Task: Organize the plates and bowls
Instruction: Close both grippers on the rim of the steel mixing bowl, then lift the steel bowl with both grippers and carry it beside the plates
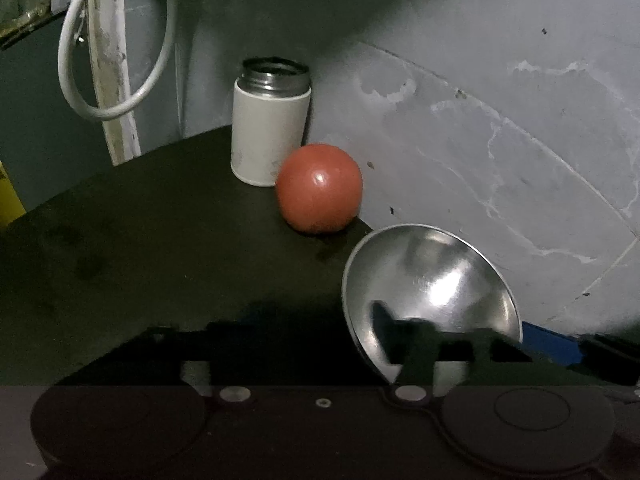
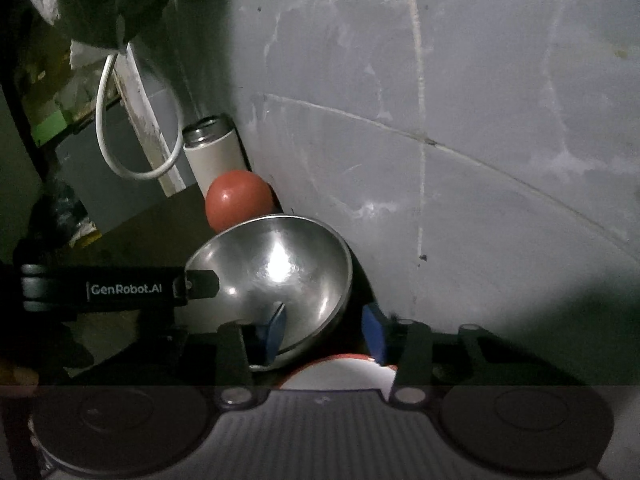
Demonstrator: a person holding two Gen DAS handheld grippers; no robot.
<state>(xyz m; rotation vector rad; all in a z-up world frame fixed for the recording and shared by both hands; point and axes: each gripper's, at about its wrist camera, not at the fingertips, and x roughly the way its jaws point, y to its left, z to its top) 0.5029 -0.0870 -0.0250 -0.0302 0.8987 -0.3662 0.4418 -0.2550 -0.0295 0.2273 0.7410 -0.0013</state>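
Note:
A shiny steel bowl (image 1: 432, 284) (image 2: 276, 268) is tilted above the dark table by the grey wall. My right gripper (image 2: 324, 330) has its blue pads (image 2: 274, 332) wide apart astride the bowl's near rim, one pad inside and one outside, with no visible squeeze. My left gripper (image 1: 316, 344) is dark and hard to read; its right finger crosses the bowl's lower rim. In the right wrist view the left gripper's finger (image 2: 200, 282) reaches the bowl's left rim. A white and red dish (image 2: 340, 372) lies under the right gripper.
A red ball-like object (image 1: 320, 188) (image 2: 238, 198) sits on the black table (image 1: 140, 240) next to a white open steel flask (image 1: 270, 120) (image 2: 212, 148). A white cable loop (image 1: 116, 40) hangs at the back left. The grey wall (image 1: 500, 120) stands close on the right.

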